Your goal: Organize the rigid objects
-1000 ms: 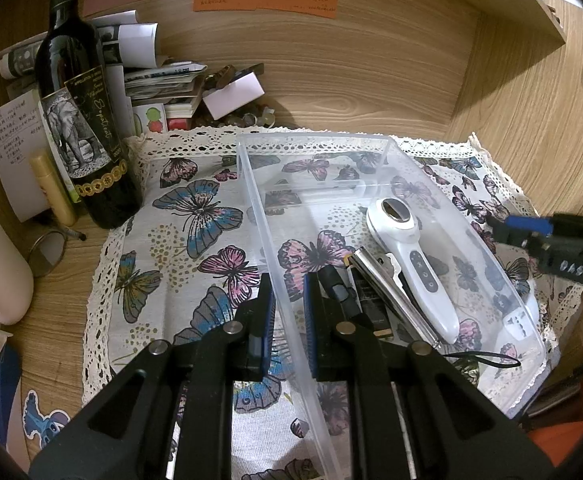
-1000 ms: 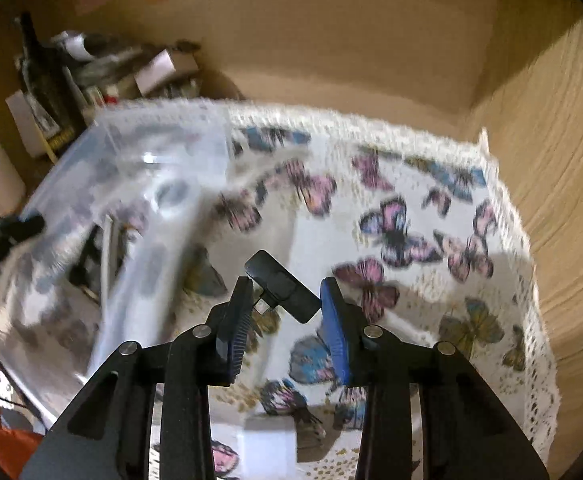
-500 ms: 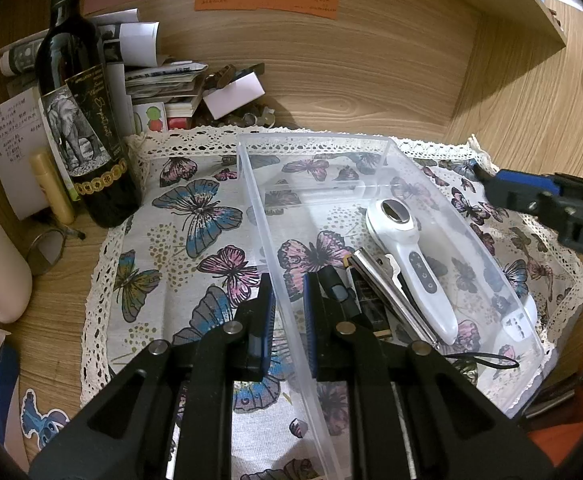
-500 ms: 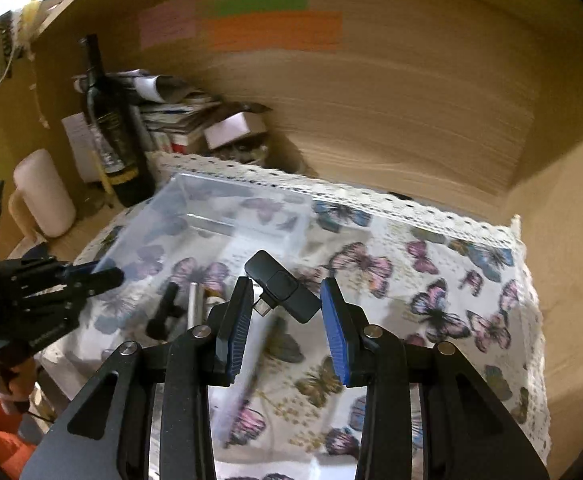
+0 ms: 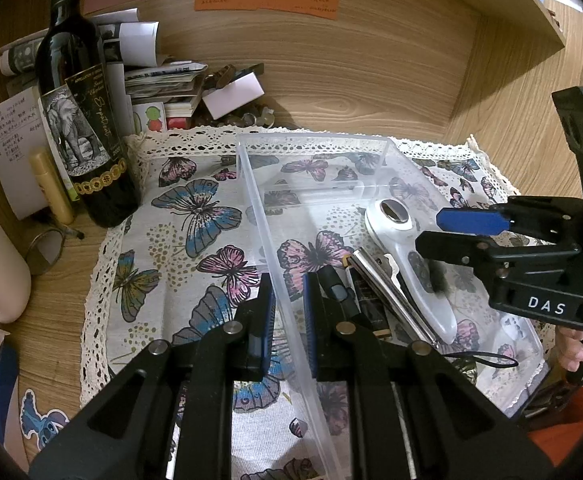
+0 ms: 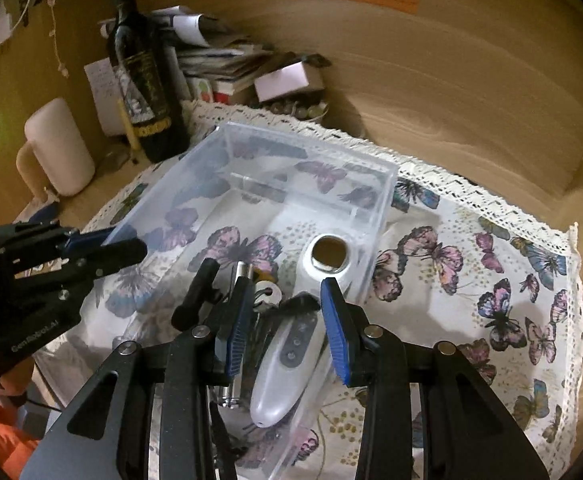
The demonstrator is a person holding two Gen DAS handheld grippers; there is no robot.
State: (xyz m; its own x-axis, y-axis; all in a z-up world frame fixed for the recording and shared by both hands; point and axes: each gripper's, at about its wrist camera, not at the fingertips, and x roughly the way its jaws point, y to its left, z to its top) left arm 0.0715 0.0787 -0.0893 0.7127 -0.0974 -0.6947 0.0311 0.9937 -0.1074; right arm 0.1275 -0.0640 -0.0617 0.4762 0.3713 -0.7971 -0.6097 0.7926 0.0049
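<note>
the right gripper (image 6: 287,322) has released the black adapter (image 6: 299,303) and now gapes above the clear bin (image 6: 375,216). the left gripper (image 5: 289,320) pinches the bin's near-left wall; the adapter is half hidden.

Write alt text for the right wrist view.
The open right gripper hovers over a clear plastic bin holding a white handheld device and metal tools. The left gripper straddles the bin's left wall; a wine bottle stands behind.

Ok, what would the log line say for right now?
left gripper: clamped on clear box wall | right gripper: open, over box | small black part: on white handheld device in box
</note>
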